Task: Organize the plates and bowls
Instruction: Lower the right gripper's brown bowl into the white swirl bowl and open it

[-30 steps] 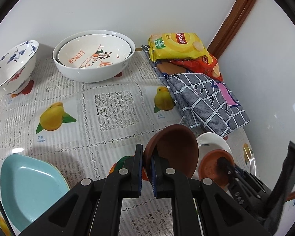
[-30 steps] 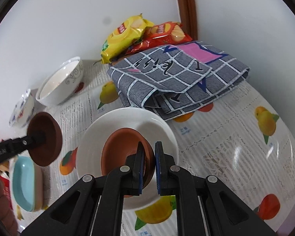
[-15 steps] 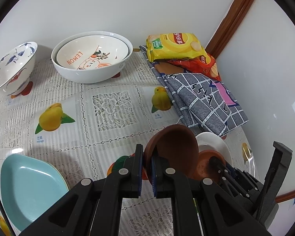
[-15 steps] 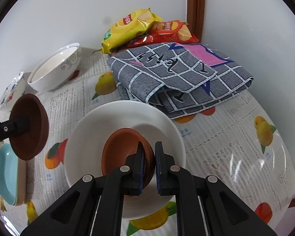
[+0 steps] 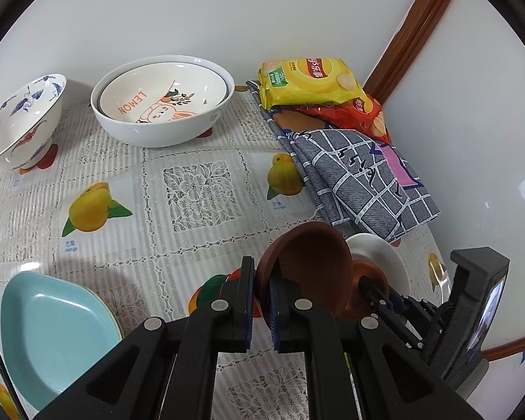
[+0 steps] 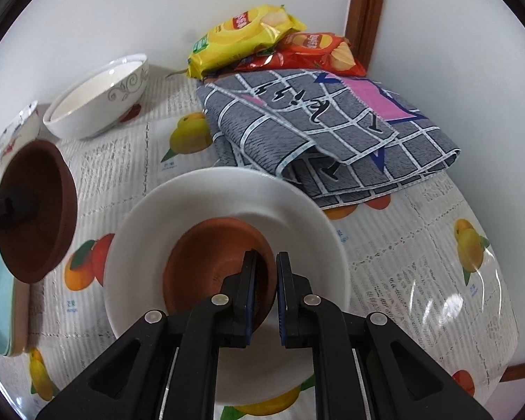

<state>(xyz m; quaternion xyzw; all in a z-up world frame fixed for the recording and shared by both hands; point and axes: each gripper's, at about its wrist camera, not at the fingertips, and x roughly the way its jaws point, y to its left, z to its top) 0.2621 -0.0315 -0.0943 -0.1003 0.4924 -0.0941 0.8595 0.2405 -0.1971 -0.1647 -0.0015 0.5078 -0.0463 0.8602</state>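
Tilting steeply in the right gripper (image 6: pixel 262 290), the brown saucer (image 6: pixel 213 266) could slip and crack against the white plate (image 6: pixel 297 217) at centre frame; only its rim sits between the clenched jaws. At left, the left gripper (image 5: pixel 260 304) clamps 1 dark brown saucer (image 5: pixel 311 262) edgewise, held clear of the tablecloth (image 5: pixel 192 189).

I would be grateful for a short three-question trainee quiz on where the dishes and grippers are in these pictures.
1. True or false: the right gripper is shut on the rim of the brown bowl that sits on the white plate.
2. What does the left gripper hold? A) brown dish B) blue plate C) crisp packet
3. Fill in: the bowl marked LEMON sits inside a larger ____ bowl.

Key: 1 true; 2 A; 3 white.
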